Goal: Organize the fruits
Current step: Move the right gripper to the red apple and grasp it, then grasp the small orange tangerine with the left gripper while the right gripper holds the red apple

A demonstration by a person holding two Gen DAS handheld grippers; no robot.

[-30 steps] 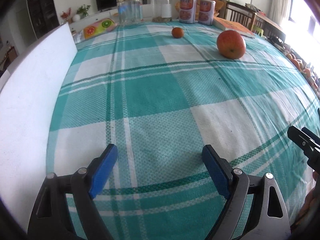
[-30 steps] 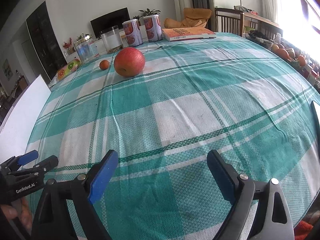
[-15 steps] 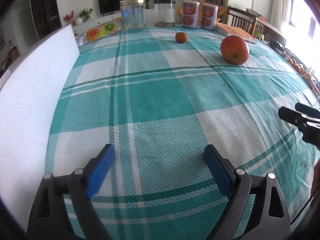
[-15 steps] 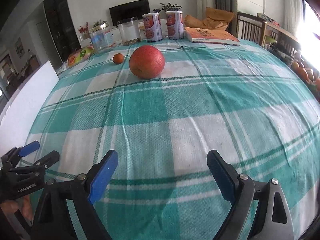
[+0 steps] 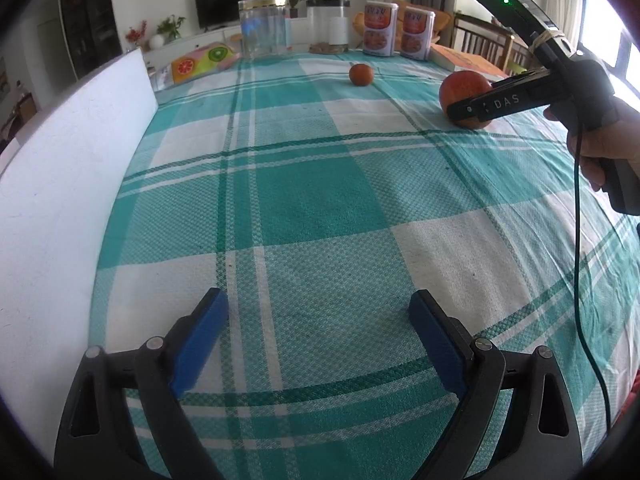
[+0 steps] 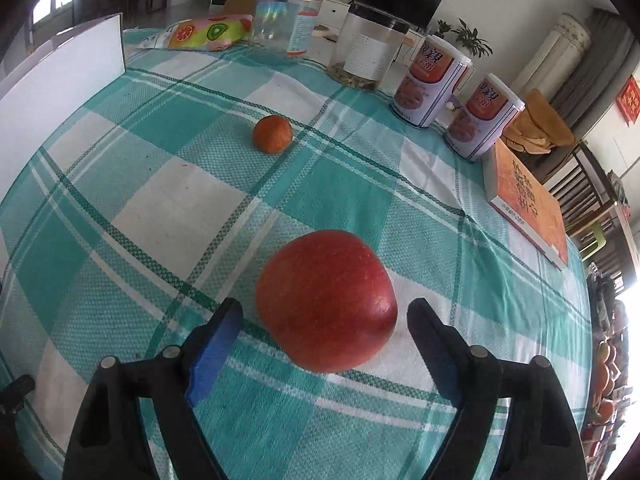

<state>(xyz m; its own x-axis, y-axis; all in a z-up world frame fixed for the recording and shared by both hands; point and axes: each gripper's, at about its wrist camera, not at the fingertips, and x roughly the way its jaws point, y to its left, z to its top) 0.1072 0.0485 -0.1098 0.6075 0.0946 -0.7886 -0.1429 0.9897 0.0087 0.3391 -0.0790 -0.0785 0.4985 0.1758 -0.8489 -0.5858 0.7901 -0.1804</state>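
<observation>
A big red apple point(image 6: 326, 300) sits on the green-and-white checked tablecloth point(image 6: 180, 184). My right gripper point(image 6: 324, 312) is open, its jaws on either side of the apple without touching it. A small orange tangerine point(image 6: 272, 134) lies farther back to the left. In the left wrist view the apple point(image 5: 460, 86) is partly hidden behind the right gripper's finger point(image 5: 496, 102), and the tangerine point(image 5: 361, 74) lies beyond. My left gripper point(image 5: 318, 304) is open and empty, low over the cloth near the front.
A white board point(image 5: 52, 176) stands along the table's left side. At the back are two clear jars point(image 6: 288, 16), two printed cans point(image 6: 432, 80), a fruit-print pouch point(image 6: 208, 34) and an orange book point(image 6: 528, 204). Chairs point(image 5: 480, 44) stand behind the table.
My right gripper has moved forward across the table to the apple, which now sits between its open jaws. The left gripper has barely moved.
</observation>
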